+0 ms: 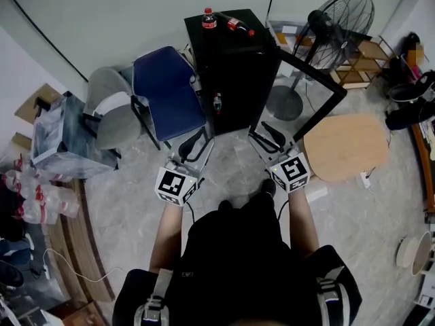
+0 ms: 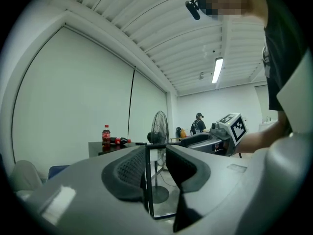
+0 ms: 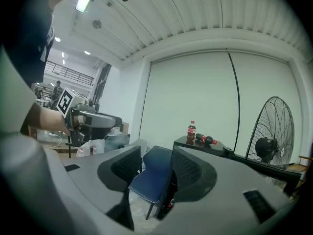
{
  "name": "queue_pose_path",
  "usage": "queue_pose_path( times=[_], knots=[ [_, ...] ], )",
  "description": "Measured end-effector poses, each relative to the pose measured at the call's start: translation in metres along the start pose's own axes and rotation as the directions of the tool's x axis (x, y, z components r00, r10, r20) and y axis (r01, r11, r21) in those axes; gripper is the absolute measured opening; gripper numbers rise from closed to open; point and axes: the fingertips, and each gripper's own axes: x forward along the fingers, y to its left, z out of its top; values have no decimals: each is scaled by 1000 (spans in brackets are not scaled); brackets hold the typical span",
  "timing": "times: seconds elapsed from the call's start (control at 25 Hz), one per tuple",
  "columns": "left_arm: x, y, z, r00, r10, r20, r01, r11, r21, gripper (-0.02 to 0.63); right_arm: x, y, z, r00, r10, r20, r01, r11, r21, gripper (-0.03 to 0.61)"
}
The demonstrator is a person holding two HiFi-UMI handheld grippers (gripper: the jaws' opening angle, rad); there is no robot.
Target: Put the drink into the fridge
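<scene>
The left gripper (image 1: 194,145) had its jaws partly apart, with a narrow gap between them and nothing held there. The right gripper (image 1: 268,136) also stood partly open and empty, its gap a little wider. Both were held side by side in front of the person, apart from each other, and pointed toward the black fridge (image 1: 238,73). The fridge's glass door (image 1: 319,97) stood open to the right. On top of the fridge were two cola bottles, close together: one bottle (image 1: 209,19) stood upright near the left back corner, and the other bottle (image 1: 238,24) lay on its side just beside it. A blue chair (image 1: 166,87) stood just left of the fridge, and a standing fan (image 1: 340,19) behind the door.
</scene>
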Motion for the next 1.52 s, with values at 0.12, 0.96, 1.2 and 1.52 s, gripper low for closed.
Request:
queue_pose_path(
  times=[0.12, 0.96, 1.2, 1.52],
  knots=[
    [-1, 0, 0, 1000, -4, -2, 4, 1000, 4, 148, 1, 2, 2, 1000, 4, 12, -4, 1000, 3, 221],
    [26, 31, -12, 997, 52, -54, -52, 999, -9, 222, 23, -34, -9, 1000, -2, 24, 1, 999, 33, 311],
    [47, 40, -16, 996, 51, -68, -52, 999, -15, 222, 35, -56, -13, 1000, -1, 12, 0, 999, 41, 311],
    [73, 60, -23, 993, 73, -90, -76, 997, -29, 222, 63, -85, -13, 1000, 25, 13, -25, 998, 50, 308]
  ],
)
